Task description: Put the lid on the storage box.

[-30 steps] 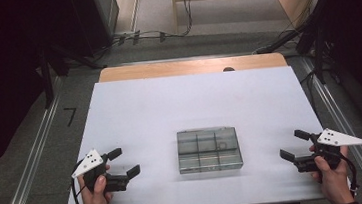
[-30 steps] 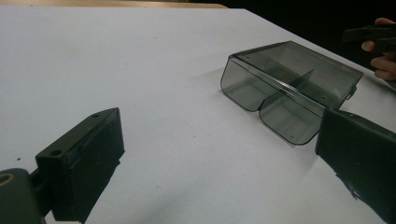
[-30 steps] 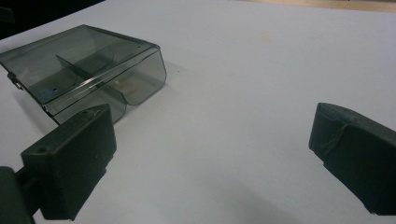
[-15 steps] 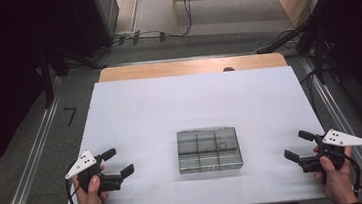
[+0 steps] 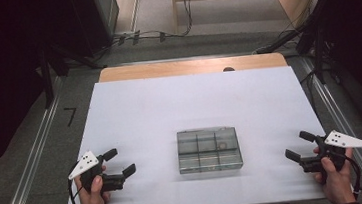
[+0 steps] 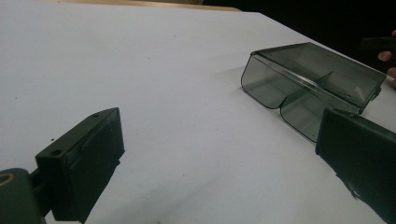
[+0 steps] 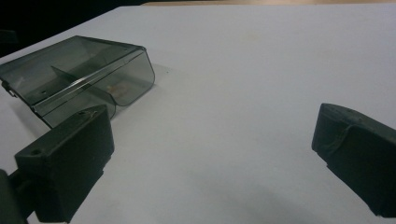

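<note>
Clear compartment box between two empty, wide-open grippers on the white table.

The left gripper [image 5: 118, 163] rests with jaws spread wide, holding nothing. The smoky clear box [image 5: 209, 149], lid shut, lies well apart to its right, near the table [image 5: 189, 101] front; a small tan item [image 7: 114, 87] in one compartment is too blurred to identify. The right gripper [image 5: 301, 146], equally wide and empty, sits well right of it.

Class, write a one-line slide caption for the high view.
Two open hand-held grippers, left and right, flank a closed, clear compartment box on a white table.
</note>
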The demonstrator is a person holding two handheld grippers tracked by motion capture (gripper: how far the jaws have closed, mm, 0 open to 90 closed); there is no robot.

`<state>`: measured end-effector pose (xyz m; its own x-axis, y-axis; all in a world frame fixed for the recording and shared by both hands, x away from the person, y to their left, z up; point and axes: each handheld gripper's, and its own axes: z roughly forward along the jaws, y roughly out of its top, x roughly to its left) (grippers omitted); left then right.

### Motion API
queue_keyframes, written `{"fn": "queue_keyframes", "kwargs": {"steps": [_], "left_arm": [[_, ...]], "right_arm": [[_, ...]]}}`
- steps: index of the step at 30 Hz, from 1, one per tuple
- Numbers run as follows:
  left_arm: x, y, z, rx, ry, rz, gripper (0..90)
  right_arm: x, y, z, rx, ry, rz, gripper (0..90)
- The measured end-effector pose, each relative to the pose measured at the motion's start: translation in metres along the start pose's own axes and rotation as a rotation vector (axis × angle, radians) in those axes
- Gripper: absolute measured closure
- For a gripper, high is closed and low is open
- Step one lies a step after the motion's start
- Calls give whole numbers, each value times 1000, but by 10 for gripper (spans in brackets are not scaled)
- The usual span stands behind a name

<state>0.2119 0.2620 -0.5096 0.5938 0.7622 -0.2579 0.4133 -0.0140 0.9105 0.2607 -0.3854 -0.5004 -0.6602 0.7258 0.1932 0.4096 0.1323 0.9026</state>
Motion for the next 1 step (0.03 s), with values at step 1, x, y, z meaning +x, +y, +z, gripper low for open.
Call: {"fn": "queue_keyframes", "kwargs": {"steps": [1], "left_arm": [[0, 0, 1, 1, 3, 0, 8]], "right_arm": [[0, 0, 1, 0, -6, -2, 0]]}}
